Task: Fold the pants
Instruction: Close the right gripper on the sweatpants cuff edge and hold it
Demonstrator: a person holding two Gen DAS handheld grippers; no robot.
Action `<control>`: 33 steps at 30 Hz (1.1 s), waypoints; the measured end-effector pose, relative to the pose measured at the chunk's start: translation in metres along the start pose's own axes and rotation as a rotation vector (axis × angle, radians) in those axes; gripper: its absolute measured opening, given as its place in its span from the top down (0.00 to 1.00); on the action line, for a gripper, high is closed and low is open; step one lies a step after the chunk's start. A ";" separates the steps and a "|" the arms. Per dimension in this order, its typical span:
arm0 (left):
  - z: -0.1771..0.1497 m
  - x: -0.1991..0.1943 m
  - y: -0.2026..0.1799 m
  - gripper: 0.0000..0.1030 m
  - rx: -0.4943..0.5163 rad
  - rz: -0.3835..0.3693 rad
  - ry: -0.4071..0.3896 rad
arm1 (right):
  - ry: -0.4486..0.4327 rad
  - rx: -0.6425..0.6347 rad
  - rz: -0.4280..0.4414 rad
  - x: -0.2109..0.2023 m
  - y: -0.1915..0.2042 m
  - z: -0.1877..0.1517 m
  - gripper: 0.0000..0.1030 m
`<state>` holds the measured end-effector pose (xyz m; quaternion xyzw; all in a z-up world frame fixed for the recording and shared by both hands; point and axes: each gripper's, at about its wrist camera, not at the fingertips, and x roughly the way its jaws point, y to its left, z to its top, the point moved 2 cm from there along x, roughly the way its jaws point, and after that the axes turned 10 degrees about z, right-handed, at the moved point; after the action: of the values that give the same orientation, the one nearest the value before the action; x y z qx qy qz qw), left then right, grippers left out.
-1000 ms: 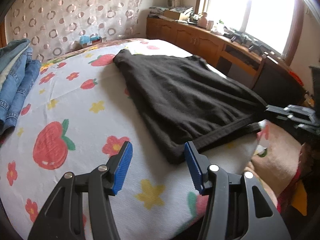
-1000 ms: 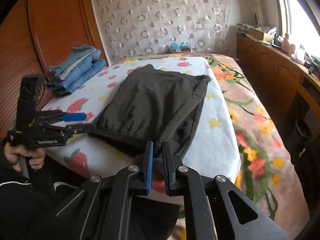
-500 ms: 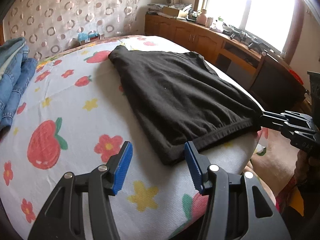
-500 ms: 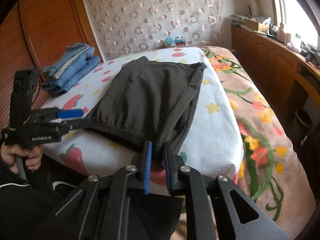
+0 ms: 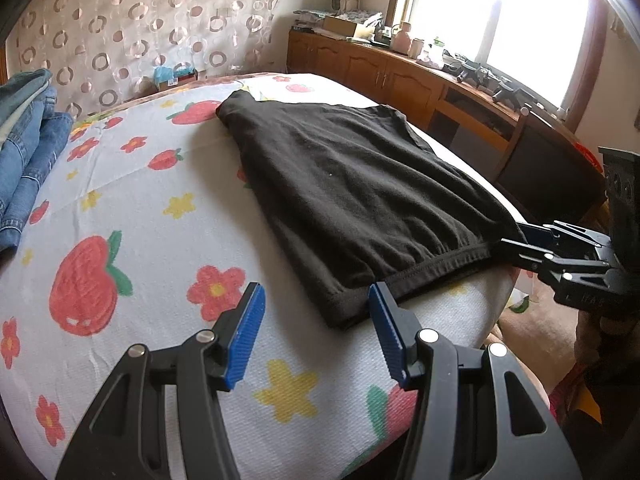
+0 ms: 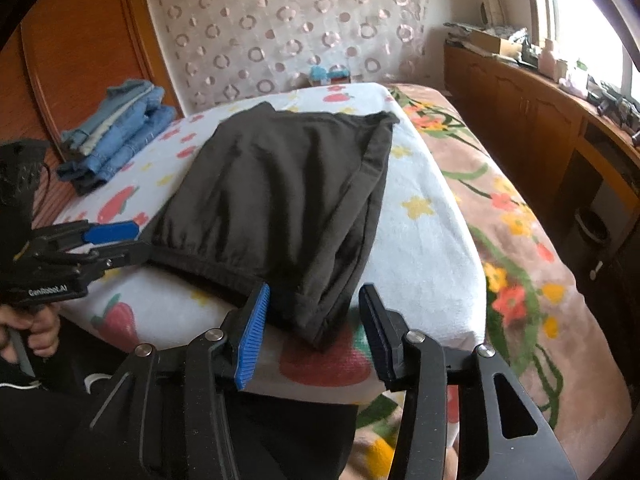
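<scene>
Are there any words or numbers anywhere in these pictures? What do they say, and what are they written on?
"GenRobot.AI", white letters on the black body of the left gripper, right wrist view; small, so a likely reading.
Dark raised letters on the right gripper, left wrist view: too faint to read.
Boxes and bottles on the wooden sideboard: too small and blurred to read.
Black pants, flowered sheet and folded jeans: no text visible.

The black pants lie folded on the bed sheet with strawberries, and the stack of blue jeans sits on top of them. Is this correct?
Not quite. The stack of blue jeans is not on top of the black pants; it sits apart from them, toward the far left side of the bed sheet. The right wrist view shows bare sheet between them. The pants do lie folded on the strawberry sheet.
</scene>
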<state>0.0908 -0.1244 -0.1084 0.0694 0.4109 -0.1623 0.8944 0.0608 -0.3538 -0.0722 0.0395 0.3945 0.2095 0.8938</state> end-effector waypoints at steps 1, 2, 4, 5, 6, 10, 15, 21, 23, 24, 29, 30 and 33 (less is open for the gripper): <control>0.000 0.000 0.000 0.48 0.000 0.000 0.000 | 0.003 -0.009 -0.008 0.000 0.002 -0.001 0.54; 0.000 0.000 0.000 0.48 -0.001 0.000 0.000 | 0.003 -0.011 -0.009 0.000 0.002 -0.001 0.54; 0.000 0.000 0.000 0.48 -0.001 -0.003 0.000 | 0.007 -0.024 -0.001 0.001 0.004 -0.002 0.66; 0.000 0.000 0.000 0.48 0.000 -0.005 0.000 | 0.009 -0.032 0.005 0.002 0.006 -0.002 0.69; -0.001 0.000 -0.001 0.48 0.007 -0.011 -0.004 | 0.007 -0.032 0.012 0.002 0.006 -0.003 0.76; -0.001 -0.002 -0.011 0.54 0.050 -0.021 -0.002 | 0.001 -0.030 0.029 0.002 0.005 -0.003 0.81; 0.000 -0.004 -0.017 0.67 0.060 -0.046 -0.007 | -0.005 -0.034 0.031 0.002 0.006 -0.004 0.81; 0.002 -0.003 -0.008 0.72 -0.016 -0.096 0.003 | -0.013 -0.038 0.040 0.002 0.005 -0.004 0.83; 0.002 -0.002 -0.008 0.72 -0.014 -0.097 0.004 | -0.014 -0.039 0.040 0.002 0.005 -0.004 0.83; 0.002 -0.002 -0.009 0.72 -0.005 -0.091 0.002 | -0.013 -0.039 0.040 0.002 0.005 -0.004 0.83; 0.002 -0.001 -0.011 0.74 0.008 -0.085 -0.003 | -0.009 -0.043 0.044 0.002 0.006 -0.005 0.84; 0.002 -0.001 -0.011 0.75 0.008 -0.087 -0.003 | -0.007 -0.047 0.046 0.001 0.007 -0.005 0.84; 0.002 0.000 -0.010 0.80 0.009 -0.086 -0.007 | -0.002 -0.050 0.062 0.002 0.008 -0.004 0.88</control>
<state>0.0887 -0.1343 -0.1073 0.0550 0.4096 -0.2028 0.8877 0.0564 -0.3457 -0.0740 0.0295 0.3868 0.2469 0.8880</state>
